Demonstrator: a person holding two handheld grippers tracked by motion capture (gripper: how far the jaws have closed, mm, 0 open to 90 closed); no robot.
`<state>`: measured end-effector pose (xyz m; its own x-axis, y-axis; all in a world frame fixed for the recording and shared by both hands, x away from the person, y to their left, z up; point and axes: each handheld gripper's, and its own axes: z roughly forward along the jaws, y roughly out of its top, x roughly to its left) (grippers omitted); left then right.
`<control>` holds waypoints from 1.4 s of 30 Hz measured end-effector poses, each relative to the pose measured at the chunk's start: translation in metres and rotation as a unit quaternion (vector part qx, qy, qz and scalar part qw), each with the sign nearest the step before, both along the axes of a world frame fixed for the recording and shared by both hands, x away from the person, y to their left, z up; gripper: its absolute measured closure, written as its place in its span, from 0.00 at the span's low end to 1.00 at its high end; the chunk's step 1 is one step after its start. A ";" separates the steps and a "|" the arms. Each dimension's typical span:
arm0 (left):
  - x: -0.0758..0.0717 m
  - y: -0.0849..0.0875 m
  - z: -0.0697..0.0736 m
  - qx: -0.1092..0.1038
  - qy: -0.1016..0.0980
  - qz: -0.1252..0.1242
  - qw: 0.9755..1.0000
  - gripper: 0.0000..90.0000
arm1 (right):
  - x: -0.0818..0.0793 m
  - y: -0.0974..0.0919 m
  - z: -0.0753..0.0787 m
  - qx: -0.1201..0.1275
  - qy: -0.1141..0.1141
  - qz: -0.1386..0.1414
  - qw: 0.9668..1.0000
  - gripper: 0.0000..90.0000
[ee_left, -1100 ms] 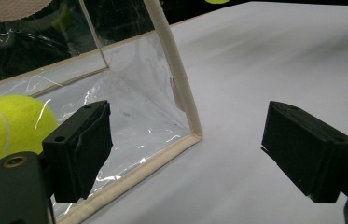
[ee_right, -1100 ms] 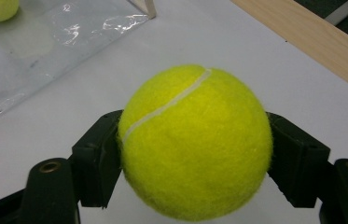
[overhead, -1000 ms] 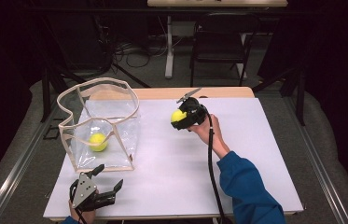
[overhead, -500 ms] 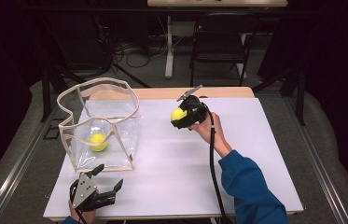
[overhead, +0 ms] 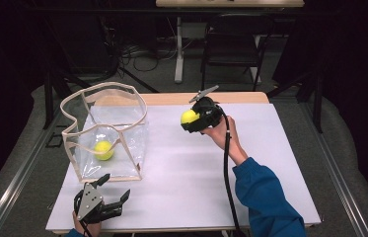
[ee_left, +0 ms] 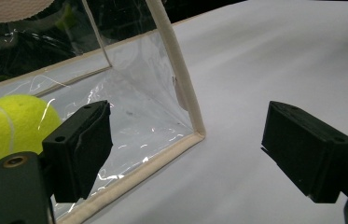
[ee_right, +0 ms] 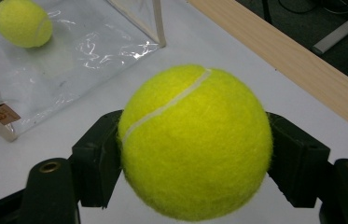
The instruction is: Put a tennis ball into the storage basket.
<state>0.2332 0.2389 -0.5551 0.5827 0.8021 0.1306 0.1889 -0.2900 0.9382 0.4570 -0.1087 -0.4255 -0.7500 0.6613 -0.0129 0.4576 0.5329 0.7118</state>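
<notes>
**On the white table: one ball held up, one ball in the bag**

On the table (overhead: 270, 163), white on top, with a strip of bare wood along the far edge. Big and flat, under all the rest.

Next in size, the clear plastic bag (overhead: 105, 133) on the left part of the table. Standing up, mouth open to the top, with pale cloth trim along every edge. See-through walls, shiny and a bit crinkled. In the left gripper view, one lower corner of the bag just ahead of the jaws, sitting flat on the white top.

Then the blue sleeve (overhead: 265, 202), coming in from the bottom right, with a bare hand at its end.

Then the right gripper (overhead: 194, 118), held up in that hand over the far middle of the table, well apart from the bag. Jaws pressed on both sides of a yellow tennis ball (ee_right: 195, 140). Ball off the table, with a white seam curving across the top in the right gripper view.

Then the left gripper (overhead: 115, 190), low at the near left edge of the table, just in front of the bag. Jaws spread wide, nothing between them but bare table.

Last, the second tennis ball (overhead: 103, 150), lying on the floor of the bag, seen through the clear wall.
</notes>
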 end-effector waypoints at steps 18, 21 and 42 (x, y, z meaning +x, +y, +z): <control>0.000 0.000 0.001 0.003 0.001 -0.002 1.000 0.18 | -0.004 0.000 0.014 0.010 -0.001 0.013 1.000 0.30; 0.001 0.000 0.000 0.001 0.002 -0.001 1.000 0.18 | -0.005 0.000 0.017 0.014 -0.003 0.012 1.000 0.30; 0.002 0.000 0.000 -0.001 0.001 -0.001 1.000 0.18 | -0.008 0.010 0.036 0.012 -0.018 0.023 1.000 0.29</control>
